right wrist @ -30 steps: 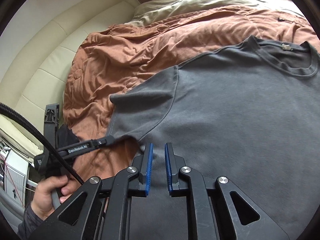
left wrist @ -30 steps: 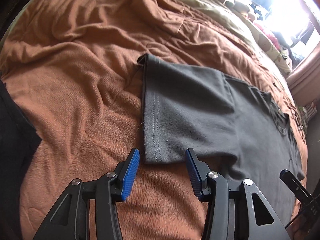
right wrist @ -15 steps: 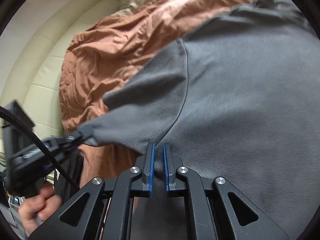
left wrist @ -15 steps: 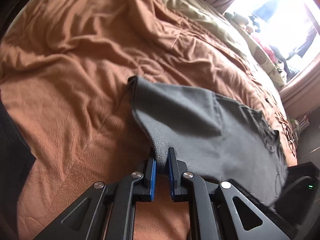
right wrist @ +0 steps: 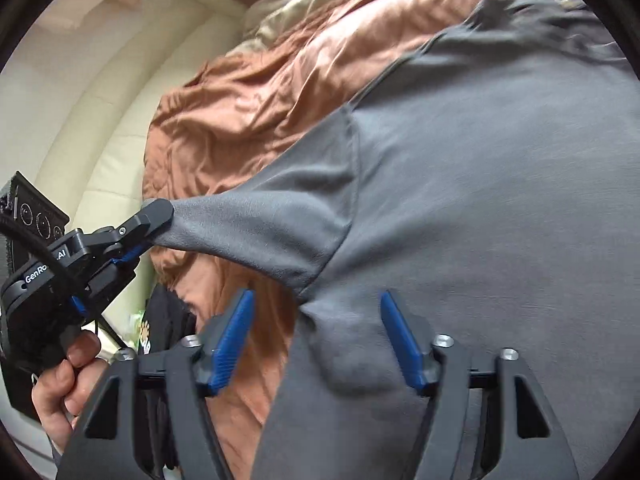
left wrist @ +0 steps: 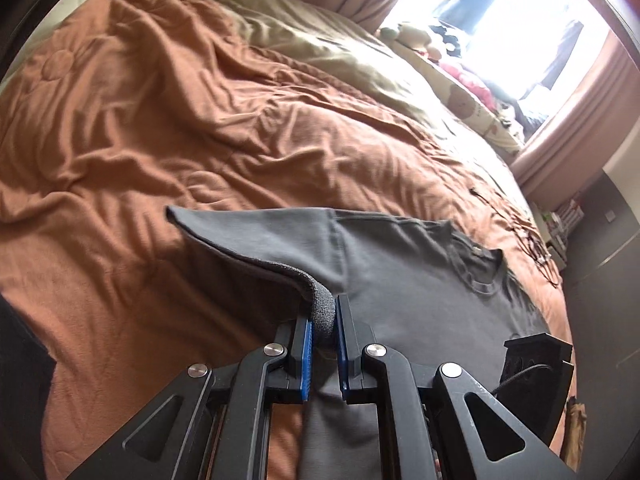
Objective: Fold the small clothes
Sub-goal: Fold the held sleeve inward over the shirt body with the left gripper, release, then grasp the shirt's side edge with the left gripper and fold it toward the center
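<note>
A dark grey T-shirt [left wrist: 404, 280] lies spread on an orange-brown blanket [left wrist: 160, 128], collar toward the far right. My left gripper [left wrist: 322, 328] is shut on the hem of the shirt's sleeve [left wrist: 256, 240] and holds it lifted off the blanket. In the right wrist view the same left gripper [right wrist: 154, 220] pulls the sleeve [right wrist: 288, 216] out taut to the left. My right gripper [right wrist: 316, 336] is open, its blue pads on either side of a bunched fold of the shirt [right wrist: 500, 184] by the armpit seam.
A beige sheet [left wrist: 340, 52] and pillows lie at the far side under a bright window [left wrist: 512, 20]. A cream padded headboard [right wrist: 100, 112] stands at the left. A black garment [right wrist: 168, 320] lies at the blanket's near edge. The right gripper's body [left wrist: 536, 364] shows at lower right.
My left gripper closed on the sleeve hem and lifted it, stretching the sleeve outward. My right gripper, shut on the shirt's side before, has opened and released the cloth.
</note>
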